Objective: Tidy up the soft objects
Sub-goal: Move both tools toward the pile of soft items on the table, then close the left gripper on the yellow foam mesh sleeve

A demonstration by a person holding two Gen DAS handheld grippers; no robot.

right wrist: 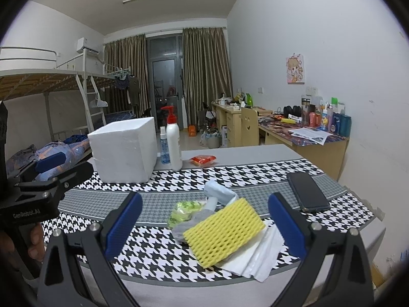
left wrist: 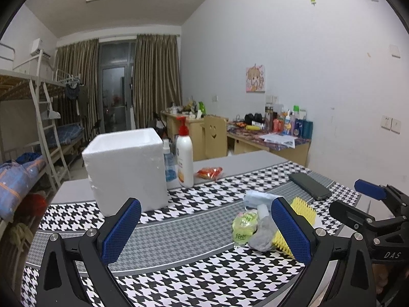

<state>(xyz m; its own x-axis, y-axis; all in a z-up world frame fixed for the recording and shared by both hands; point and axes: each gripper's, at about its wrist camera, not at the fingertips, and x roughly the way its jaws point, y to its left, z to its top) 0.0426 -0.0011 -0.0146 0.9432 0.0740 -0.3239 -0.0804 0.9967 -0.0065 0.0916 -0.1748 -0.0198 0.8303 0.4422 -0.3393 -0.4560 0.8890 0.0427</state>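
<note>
A small heap of soft things lies on the near right part of the houndstooth cloth: a yellow foam net sleeve [right wrist: 225, 232] lies flat and slantwise on top of a stack of white tissue sheets [right wrist: 255, 255], which juts out to its near right. Touching its far left edge is a crumpled grey cloth [right wrist: 190, 223], with a yellow-green plastic packet [right wrist: 182, 209] just left of that and a rolled pale blue cloth [right wrist: 219, 193] at the far side. A white foam box [right wrist: 124, 151] stands upright, well apart at the far left.
</note>
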